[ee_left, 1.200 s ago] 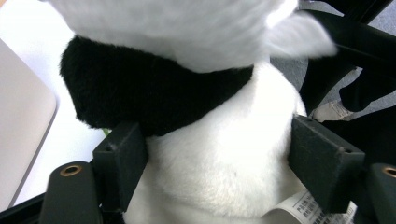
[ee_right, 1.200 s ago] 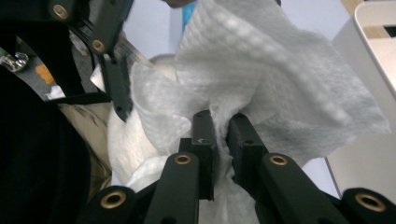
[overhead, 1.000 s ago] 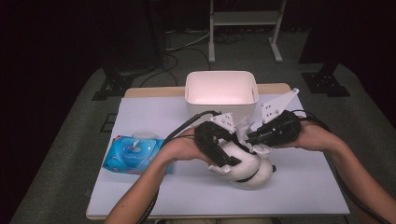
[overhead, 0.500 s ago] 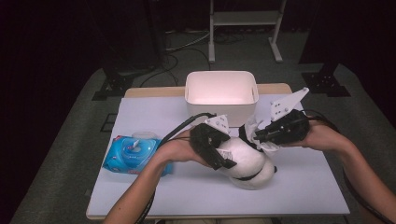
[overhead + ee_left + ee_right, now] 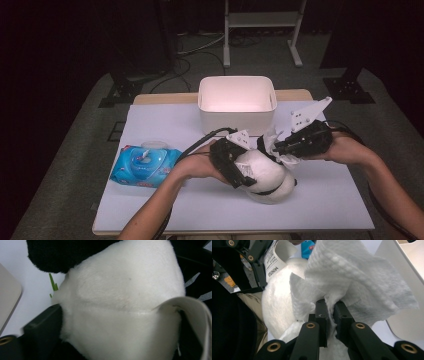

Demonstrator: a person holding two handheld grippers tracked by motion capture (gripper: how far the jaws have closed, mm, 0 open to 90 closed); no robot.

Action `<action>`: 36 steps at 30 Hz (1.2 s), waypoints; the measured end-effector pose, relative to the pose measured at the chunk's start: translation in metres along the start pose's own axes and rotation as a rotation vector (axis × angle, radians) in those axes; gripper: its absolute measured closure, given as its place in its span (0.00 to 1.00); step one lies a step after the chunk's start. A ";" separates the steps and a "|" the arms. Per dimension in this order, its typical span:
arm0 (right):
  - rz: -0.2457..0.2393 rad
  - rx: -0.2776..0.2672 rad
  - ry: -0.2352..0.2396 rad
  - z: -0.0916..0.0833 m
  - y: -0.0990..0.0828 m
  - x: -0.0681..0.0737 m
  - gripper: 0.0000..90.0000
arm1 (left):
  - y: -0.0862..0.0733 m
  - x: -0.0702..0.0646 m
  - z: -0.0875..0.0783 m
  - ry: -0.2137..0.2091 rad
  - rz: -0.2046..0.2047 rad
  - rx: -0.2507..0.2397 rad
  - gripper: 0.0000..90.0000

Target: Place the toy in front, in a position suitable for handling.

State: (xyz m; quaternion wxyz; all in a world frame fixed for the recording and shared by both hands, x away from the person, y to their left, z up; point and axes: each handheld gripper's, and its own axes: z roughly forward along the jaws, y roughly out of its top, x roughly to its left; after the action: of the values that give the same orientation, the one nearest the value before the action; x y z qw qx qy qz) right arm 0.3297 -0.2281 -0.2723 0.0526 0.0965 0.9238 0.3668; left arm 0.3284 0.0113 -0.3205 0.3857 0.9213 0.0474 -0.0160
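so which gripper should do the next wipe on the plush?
Right, probably. The right gripper has its jaws already shut on the wet wipe, which lies against the panda plush. The left gripper has jaws spread wide around the plush, bracing it on the table.

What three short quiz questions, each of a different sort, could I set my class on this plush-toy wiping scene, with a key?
1. True or false: the right gripper is shut on a white wipe.
2. Multiple choice: the blue wipes pack lies (A) inside the white bin, (B) on the table to the left of the person's left hand, (C) on the floor.
3. Fill in: the left gripper has its jaws spread around the black and white ____.

Key: 1 true. 2 B. 3 plush toy; in the left gripper view its white fur sits between the jaws, which have just been opening; whether they still press it I cannot tell.
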 end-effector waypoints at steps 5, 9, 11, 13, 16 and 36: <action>0.000 -0.032 -0.004 -0.003 0.000 -0.001 0.91 | 0.002 0.001 -0.012 0.027 0.002 -0.026 0.28; -0.008 -0.073 -0.012 -0.010 0.008 -0.001 0.91 | 0.007 0.001 -0.023 0.038 0.018 -0.014 0.32; -0.013 -0.071 -0.018 -0.011 0.009 -0.001 0.91 | 0.009 0.002 -0.027 0.040 0.024 0.000 0.32; -0.008 -0.074 -0.020 -0.011 0.010 0.000 0.91 | 0.011 0.002 -0.032 0.045 0.025 -0.001 0.32; -0.012 -0.076 -0.017 -0.011 0.011 -0.001 0.91 | 0.014 0.001 -0.040 0.057 0.039 0.011 0.32; -0.050 -0.023 0.012 0.002 0.021 0.004 0.91 | 0.027 -0.004 -0.027 0.067 0.057 0.014 0.17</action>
State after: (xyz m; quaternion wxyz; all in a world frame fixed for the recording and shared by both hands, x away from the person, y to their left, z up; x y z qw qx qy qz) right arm 0.3290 -0.2107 -0.2592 0.0571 0.0707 0.9218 0.3768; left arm 0.3270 0.0112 -0.2825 0.3776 0.9250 0.0340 0.0252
